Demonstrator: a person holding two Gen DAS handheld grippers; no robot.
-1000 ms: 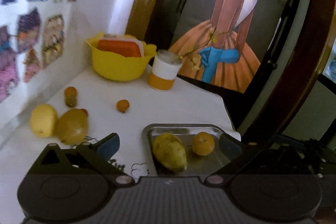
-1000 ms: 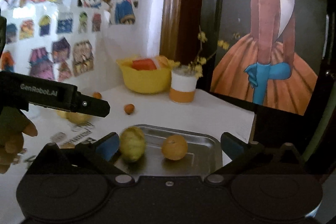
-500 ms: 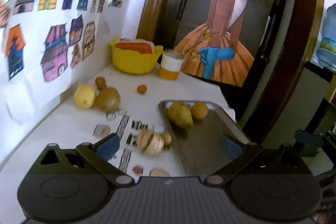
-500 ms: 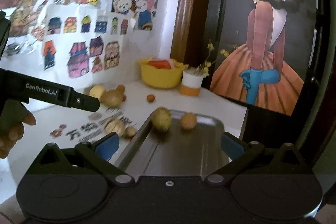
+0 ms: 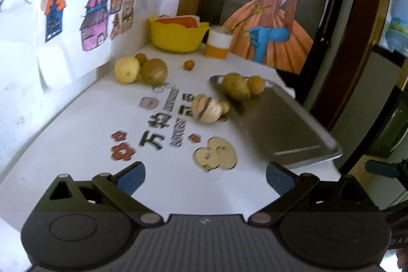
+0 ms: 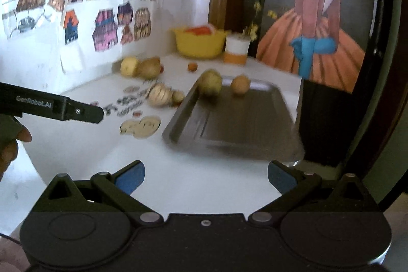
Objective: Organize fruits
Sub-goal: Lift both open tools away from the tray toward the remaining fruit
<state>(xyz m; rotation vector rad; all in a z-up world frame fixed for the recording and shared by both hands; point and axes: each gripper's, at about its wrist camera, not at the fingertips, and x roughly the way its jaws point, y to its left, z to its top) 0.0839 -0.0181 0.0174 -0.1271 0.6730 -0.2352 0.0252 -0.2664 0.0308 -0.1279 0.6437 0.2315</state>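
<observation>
Two fruits already sit at the far end of the metal tray (image 5: 293,124), a greenish-yellow mango (image 5: 234,89) and a small orange (image 5: 256,85) touching it, right of centre in the left wrist view; judging by that, the tray is where the fruit is being collected. Left of centre, a striped pale melon (image 5: 206,108) lies on the white table (image 5: 76,134) just beside the tray's rim, likely the next pick. Higher up, towards the upper left, a yellow pear (image 5: 126,69) and a brown pear (image 5: 154,71) rest against each other near the wall, with a tiny orange fruit (image 5: 189,65) apart from them. The left gripper (image 5: 205,176) and the right gripper (image 6: 206,176) both hover low in their frames, blue pads spread wide and grasping nothing, presumably ready for another fruit.
</observation>
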